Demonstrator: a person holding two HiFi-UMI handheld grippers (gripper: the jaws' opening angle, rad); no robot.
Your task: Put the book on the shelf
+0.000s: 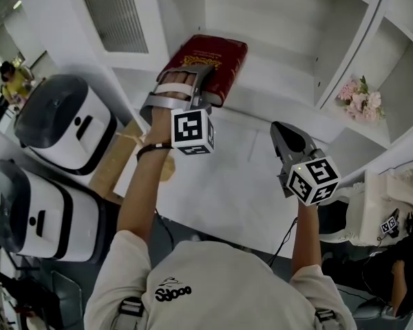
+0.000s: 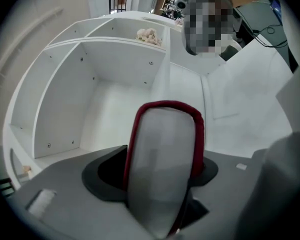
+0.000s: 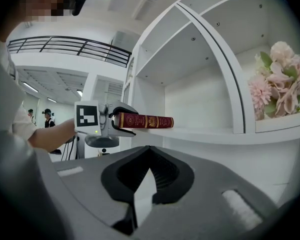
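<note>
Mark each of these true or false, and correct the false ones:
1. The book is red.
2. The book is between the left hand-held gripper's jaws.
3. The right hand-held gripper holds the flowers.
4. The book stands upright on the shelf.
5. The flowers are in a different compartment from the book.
1. True. The book has a red cover.
2. True. The left hand-held gripper has the book between its jaws.
3. False. The right hand-held gripper has nothing between its jaws. The flowers sit in the shelf.
4. False. The book lies flat.
5. True. The flowers are in a compartment to the right of the book.
</note>
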